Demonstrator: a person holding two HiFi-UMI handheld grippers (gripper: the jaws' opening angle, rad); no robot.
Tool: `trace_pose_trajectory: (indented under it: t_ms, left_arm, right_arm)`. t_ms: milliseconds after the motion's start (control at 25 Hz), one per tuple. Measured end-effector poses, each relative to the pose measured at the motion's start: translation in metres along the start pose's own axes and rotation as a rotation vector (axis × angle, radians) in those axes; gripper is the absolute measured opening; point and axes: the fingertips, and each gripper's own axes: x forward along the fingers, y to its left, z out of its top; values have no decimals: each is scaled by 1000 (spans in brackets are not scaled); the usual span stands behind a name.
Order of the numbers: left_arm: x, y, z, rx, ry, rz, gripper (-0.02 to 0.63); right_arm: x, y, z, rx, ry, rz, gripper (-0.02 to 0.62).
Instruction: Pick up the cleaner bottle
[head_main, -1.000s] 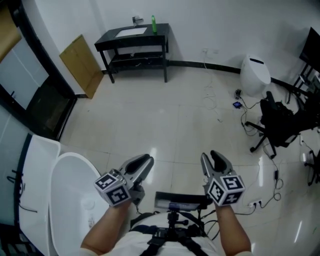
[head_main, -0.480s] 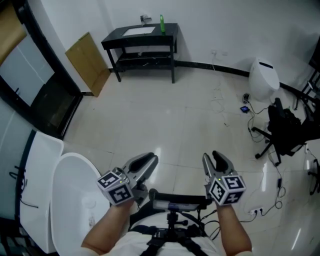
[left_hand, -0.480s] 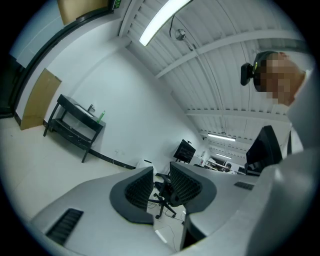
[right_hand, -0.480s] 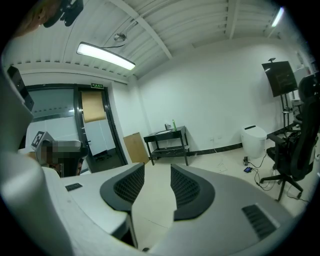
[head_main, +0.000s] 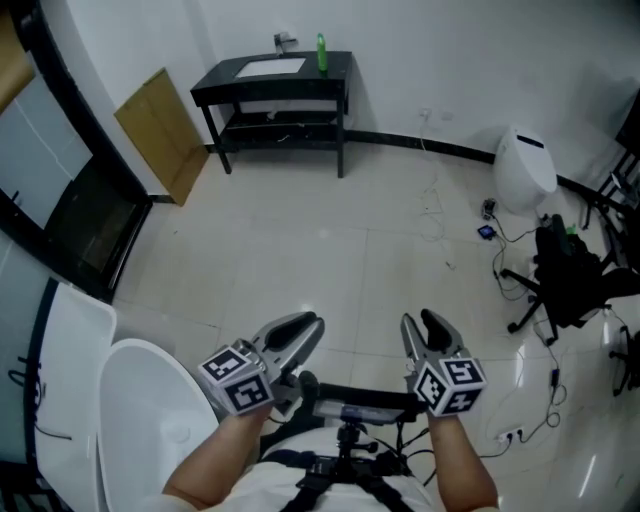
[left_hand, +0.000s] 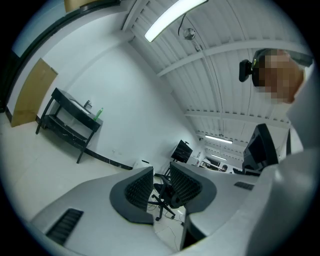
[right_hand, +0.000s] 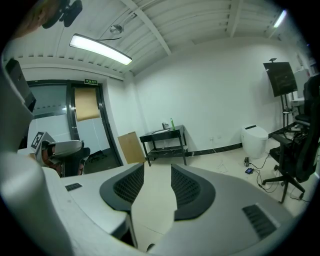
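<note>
The cleaner bottle (head_main: 321, 52) is a slim green bottle standing on the far right part of a black table (head_main: 270, 80) against the back wall. It shows small in the left gripper view (left_hand: 99, 113) and in the right gripper view (right_hand: 172, 123). My left gripper (head_main: 303, 330) and right gripper (head_main: 422, 322) hover low in the head view, far from the table, above bare floor. The left gripper (left_hand: 161, 180) is open with nothing between its jaws. The right gripper (right_hand: 157, 185) has its jaws opening, also with nothing between them, and points toward the table.
A wooden board (head_main: 160, 135) leans on the wall left of the table. A white rounded unit (head_main: 524, 170), a black office chair (head_main: 565, 270) and floor cables (head_main: 440, 215) are at the right. A white oval fixture (head_main: 140, 400) lies near left.
Both grippers have drifted across the floor with the person, and the view has shifted a little. The left gripper sits slightly further right. The bottle and table stay far off.
</note>
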Motion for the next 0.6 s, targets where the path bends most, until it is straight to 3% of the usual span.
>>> trace_pose_trajectory:
  t_ms: [600]
  left_arm:
    - [13, 133, 93, 30, 13, -56, 109]
  right_arm:
    - [146, 39, 63, -13, -16, -37, 189]
